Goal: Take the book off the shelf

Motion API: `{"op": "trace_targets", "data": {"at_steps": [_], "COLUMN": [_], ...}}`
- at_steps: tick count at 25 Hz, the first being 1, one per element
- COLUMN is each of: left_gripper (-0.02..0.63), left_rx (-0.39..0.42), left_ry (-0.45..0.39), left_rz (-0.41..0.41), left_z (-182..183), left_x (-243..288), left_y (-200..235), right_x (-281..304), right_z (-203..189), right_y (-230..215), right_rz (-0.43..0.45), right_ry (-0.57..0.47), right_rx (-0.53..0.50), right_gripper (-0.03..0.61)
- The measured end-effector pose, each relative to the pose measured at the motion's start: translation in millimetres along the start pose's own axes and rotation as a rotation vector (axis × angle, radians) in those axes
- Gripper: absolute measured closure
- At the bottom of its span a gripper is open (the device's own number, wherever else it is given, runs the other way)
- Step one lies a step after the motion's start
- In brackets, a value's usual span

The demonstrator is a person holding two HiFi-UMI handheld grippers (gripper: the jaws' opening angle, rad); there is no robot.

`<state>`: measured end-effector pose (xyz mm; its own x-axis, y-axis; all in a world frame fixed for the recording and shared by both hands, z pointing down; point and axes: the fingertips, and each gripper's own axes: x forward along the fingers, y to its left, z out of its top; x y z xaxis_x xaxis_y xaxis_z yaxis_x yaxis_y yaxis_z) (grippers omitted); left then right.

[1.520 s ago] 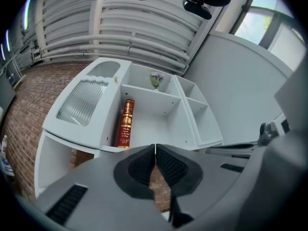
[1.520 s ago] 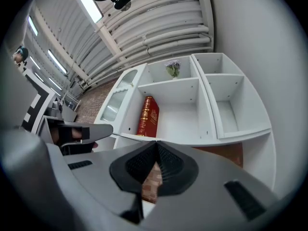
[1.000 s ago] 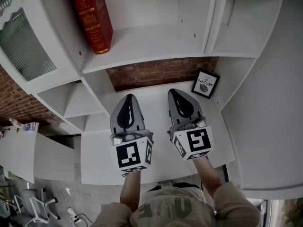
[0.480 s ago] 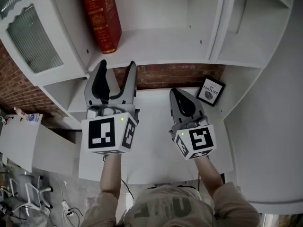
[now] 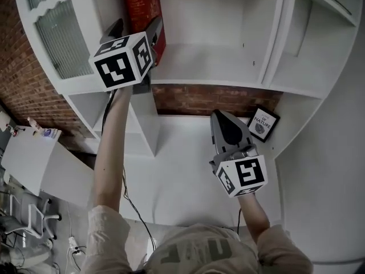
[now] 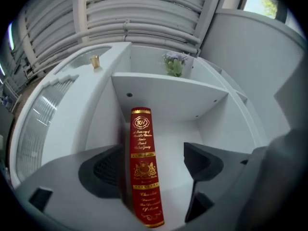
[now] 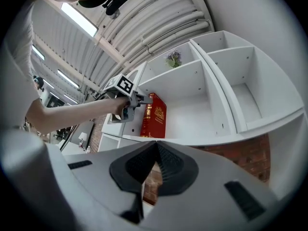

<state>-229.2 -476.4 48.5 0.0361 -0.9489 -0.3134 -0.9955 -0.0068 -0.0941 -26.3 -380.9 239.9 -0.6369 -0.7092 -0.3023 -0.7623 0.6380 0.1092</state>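
Barely begun: book upright at the shelf's left end, not yet gripped. Left gripper up at it, jaws opening wide astride the spine. Right gripper low, jaws together, empty. Still to do: clamping, drawing out

Head view: perched high, aimed steeply down over the white shelf unit and the desk top, wide enough to catch both arms.

Left gripper view: parked right at the upper shelf's front edge, staring straight in along the left gripper, jaws opening with the red book upright between them, spine filling the centre.

Right gripper view: sitting lower and well back, tilted up past the closed jaws of the right gripper at that same shelf.

Shared by all three: the book at the shelf's left end. Also caught from the right one: the left gripper, side-on.
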Motion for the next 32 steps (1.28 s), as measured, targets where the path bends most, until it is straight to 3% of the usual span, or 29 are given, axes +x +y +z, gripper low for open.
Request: {"op": "trace_targets", "data": {"at_steps": [12, 25, 32], "left_gripper": [0.23, 0.233, 0.303], "left_rx": [-0.071, -0.05, -0.024], "left_ry": [0.2, 0.248, 0.253], "left_rz": [0.039, 0.034, 0.084], "left_z": [-55, -68, -65], "left_x": [64, 100, 99], "left_y": [19, 27, 35], "right_x": [6, 13, 13], "right_z": [0, -2, -12], "right_y": [-5, -21, -25], "right_rz": [0.03, 0.009, -0.007], "right_ry": [-0.01, -0.006, 0.009], "right_rx": [0.05, 0.061, 0.105], "right_gripper": [0.565, 0.565, 0.565]}}
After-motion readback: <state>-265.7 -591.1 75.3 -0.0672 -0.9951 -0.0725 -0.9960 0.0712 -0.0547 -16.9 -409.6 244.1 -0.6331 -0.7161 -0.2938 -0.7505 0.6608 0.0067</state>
